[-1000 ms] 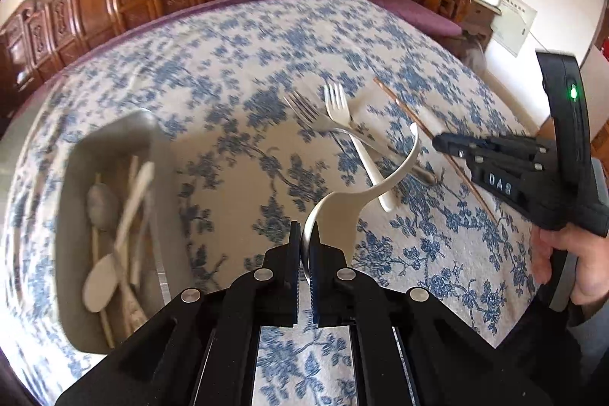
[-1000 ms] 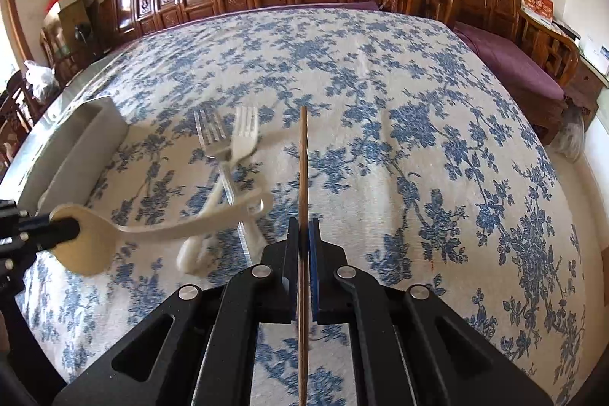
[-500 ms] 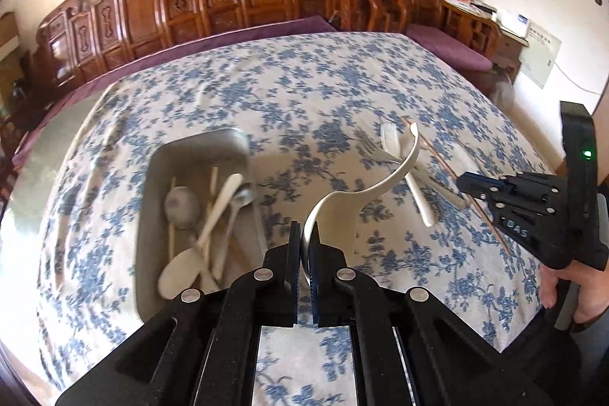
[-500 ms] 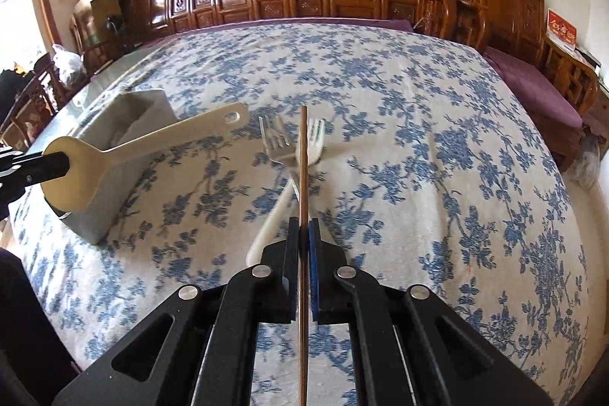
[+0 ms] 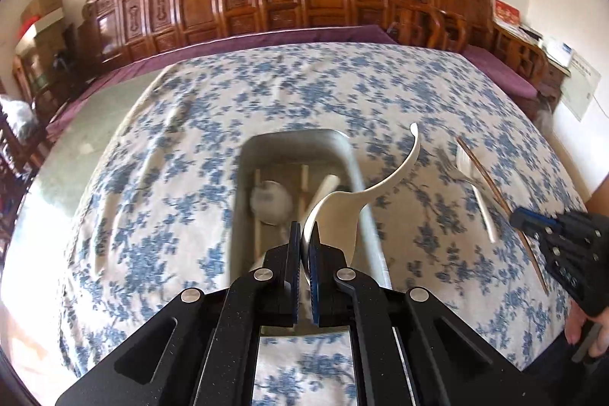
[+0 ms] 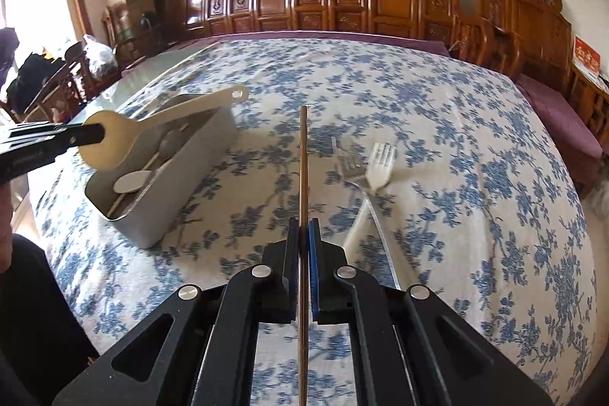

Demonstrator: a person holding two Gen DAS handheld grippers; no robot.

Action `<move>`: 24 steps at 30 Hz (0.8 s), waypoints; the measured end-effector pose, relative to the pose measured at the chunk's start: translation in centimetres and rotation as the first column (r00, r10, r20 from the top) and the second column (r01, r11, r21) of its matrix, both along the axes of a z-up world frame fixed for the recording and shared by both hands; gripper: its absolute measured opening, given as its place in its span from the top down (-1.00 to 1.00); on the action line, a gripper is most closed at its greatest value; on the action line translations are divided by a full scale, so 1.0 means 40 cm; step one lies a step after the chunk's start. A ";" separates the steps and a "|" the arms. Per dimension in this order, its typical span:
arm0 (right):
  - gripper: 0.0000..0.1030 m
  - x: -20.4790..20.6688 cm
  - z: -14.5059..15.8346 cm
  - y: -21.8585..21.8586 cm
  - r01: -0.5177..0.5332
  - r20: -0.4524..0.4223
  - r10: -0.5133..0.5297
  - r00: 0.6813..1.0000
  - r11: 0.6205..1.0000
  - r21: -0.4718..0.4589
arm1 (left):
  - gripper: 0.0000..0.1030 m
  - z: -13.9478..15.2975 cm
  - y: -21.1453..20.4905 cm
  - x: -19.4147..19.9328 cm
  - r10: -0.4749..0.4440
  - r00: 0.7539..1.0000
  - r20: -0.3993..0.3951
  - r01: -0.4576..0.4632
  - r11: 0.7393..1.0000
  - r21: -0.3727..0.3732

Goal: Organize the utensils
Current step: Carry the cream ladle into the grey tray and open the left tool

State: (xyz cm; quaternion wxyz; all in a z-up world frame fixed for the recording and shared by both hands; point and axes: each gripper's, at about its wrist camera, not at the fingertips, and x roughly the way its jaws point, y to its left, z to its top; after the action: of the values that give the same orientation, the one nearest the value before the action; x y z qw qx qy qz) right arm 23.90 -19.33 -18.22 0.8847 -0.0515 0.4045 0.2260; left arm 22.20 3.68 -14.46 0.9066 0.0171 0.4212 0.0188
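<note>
Operator: Status of both tools, please.

Technician: The left gripper (image 5: 303,246) has its jaws clamped on the bowl of the cream rice paddle (image 5: 344,204), which hangs over the grey utensil bin (image 5: 354,155). The right gripper (image 6: 303,238) has its jaws clamped on the brown chopstick (image 6: 303,158), held above the tabletop (image 6: 456,124), just beside the bin.

Operator: Recommended procedure for the deposit?

Technician: Align the paddle's handle with the bin's long axis, lower it until it is below the rim, then part the jaws. Spoons and sticks already lie inside, so in my judgement a flat release avoids bridging across them. Keep the chopstick clear of the bin until the paddle settles. The metal fork (image 6: 344,158) and white fork (image 6: 380,160) remain on the cloth.
</note>
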 end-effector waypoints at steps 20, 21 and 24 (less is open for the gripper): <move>0.88 -0.009 -0.014 0.064 -0.063 -0.015 0.063 0.998 0.998 0.006 | 0.94 -0.076 0.082 0.077 0.163 0.986 -0.038 -0.156 0.978 0.135; 0.88 -0.008 -0.014 0.064 -0.063 -0.013 0.063 0.998 0.998 0.007 | 0.94 -0.081 0.077 0.081 0.164 0.986 -0.038 -0.157 0.977 0.143; 0.88 -0.004 -0.013 0.063 -0.063 -0.013 0.063 0.998 0.998 0.012 | 0.94 -0.091 0.064 0.092 0.163 0.986 -0.045 -0.153 0.975 0.164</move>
State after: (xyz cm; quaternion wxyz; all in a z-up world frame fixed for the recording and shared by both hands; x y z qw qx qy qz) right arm 23.73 -16.80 -18.72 0.8748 -0.0576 0.4071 0.2564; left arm 25.87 6.25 -18.11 0.8853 0.0565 0.4446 0.1240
